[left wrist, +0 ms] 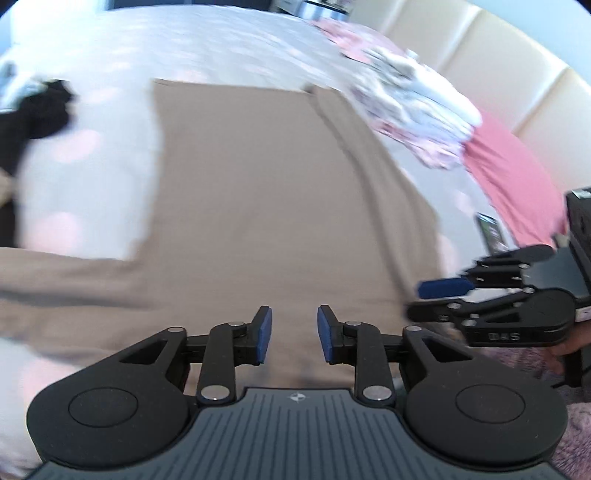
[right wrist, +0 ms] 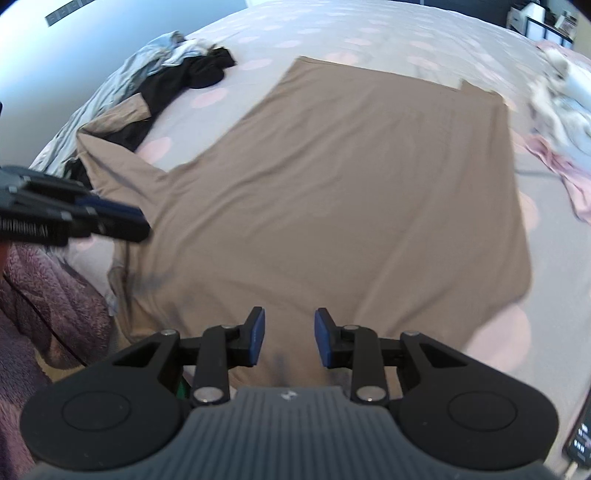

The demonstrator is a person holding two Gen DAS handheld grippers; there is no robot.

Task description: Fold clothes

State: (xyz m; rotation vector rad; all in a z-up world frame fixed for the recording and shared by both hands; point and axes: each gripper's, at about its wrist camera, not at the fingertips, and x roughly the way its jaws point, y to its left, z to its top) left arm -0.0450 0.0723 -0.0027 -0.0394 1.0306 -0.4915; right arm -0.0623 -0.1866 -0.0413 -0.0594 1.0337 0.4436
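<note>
A tan T-shirt (right wrist: 351, 192) lies spread flat on the bed. One sleeve reaches out to the left, and the right side looks folded in along a straight edge. In the left wrist view the same shirt (left wrist: 266, 192) fills the middle. My left gripper (left wrist: 294, 334) hovers over the shirt's near part, open, with nothing between its blue pads. My right gripper (right wrist: 289, 338) is also open and empty above the near hem. Each gripper shows in the other's view: the right one (left wrist: 417, 301) at the shirt's right edge, the left one (right wrist: 142, 225) over the left sleeve.
The bedsheet (right wrist: 369, 29) is pale with pink dots. A heap of black and grey clothes (right wrist: 177, 70) lies at the far left, and pink and white garments (left wrist: 417, 110) at the right by a cream headboard (left wrist: 480, 62). A phone (left wrist: 489, 230) rests on the bed. A purple fuzzy blanket (right wrist: 44, 295) lies at near left.
</note>
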